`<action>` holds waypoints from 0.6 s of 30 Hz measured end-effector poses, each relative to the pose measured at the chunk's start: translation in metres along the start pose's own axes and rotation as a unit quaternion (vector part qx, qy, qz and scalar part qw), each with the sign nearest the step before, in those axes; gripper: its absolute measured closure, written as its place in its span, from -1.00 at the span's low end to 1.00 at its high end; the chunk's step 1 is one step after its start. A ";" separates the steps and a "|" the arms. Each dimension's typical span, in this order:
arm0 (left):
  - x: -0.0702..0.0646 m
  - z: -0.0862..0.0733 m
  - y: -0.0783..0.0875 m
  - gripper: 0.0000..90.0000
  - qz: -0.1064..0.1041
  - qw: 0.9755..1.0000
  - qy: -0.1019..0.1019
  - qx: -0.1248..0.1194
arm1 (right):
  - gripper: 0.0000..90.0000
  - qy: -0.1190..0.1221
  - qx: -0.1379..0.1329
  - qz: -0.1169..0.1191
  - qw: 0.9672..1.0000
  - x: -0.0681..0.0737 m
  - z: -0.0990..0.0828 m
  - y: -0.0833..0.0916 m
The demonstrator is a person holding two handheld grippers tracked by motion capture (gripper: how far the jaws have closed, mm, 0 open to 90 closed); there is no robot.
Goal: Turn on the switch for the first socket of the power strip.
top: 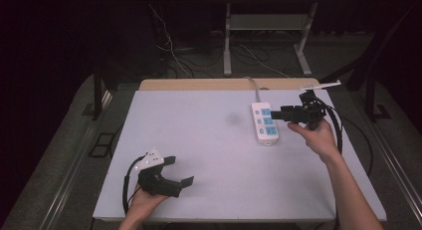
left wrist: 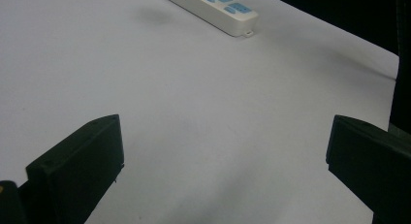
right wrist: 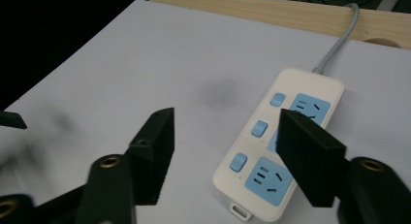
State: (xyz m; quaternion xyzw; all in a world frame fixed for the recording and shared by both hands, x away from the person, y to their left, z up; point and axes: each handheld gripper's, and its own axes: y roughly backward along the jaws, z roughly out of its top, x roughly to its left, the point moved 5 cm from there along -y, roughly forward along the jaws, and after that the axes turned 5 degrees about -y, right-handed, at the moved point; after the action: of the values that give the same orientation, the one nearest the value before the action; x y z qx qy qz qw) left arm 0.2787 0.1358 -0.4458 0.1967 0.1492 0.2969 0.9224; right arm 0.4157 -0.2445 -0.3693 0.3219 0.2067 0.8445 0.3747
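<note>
Power strip [top: 264,122] lies flat on white table [top: 199,155], far right part, cable [top: 255,88] running off back edge toward wooden strip [top: 214,83]. Three blue sockets, three small blue switches alongside, all sockets empty, nothing plugged in.

Right gripper [top: 278,113] hovers just over strip's right side, jaws pointing across it. In right gripper view, right gripper [right wrist: 225,146] open partway, nothing between pads; one jaw overlaps the strip's sockets in frame, other sits over bare table. No contact visible.

Left gripper [top: 180,171] rests near front left of table, well apart from strip. In left gripper view, left gripper [left wrist: 225,151] wide open, empty, only table between jaws; power strip [left wrist: 213,8] far off at top.

Handling guess: rigid plastic shell, light to moderate, smooth and likely slippery under pads. Not fragile, but switches easy to toggle by accident. Stiff cable likely to drag or swing body when lifted. Best grip probably across the short width on the long side walls, near middle, clear of switches. Cable end as second hold if it pivots.

No containers on table.
</note>
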 end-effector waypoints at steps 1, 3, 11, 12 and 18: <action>0.000 0.000 0.000 -1.00 0.000 1.000 0.000 0.000 | -0.40 0.001 0.001 0.002 1.000 0.002 -0.002 0.000; 0.000 0.000 0.000 -1.00 0.000 1.000 0.001 0.000 | -0.62 0.005 0.000 0.007 1.000 0.005 -0.006 0.001; 0.000 0.000 0.000 -1.00 0.000 1.000 0.001 0.000 | -1.00 0.021 -0.001 0.022 1.000 0.021 -0.024 0.003; 0.000 0.000 0.000 -1.00 0.000 1.000 0.001 -0.001 | -1.00 0.023 -0.003 0.024 0.999 0.022 -0.026 0.004; 0.000 0.000 0.000 -1.00 0.000 1.000 0.001 0.001 | -1.00 0.030 -0.004 0.034 0.999 0.028 -0.040 0.010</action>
State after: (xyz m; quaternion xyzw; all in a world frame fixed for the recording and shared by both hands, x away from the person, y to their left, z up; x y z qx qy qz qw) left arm 0.2789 0.1359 -0.4461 0.1969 0.1506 0.2970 0.9222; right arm 0.3685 -0.2335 -0.3805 0.3022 0.2033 0.8667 0.3409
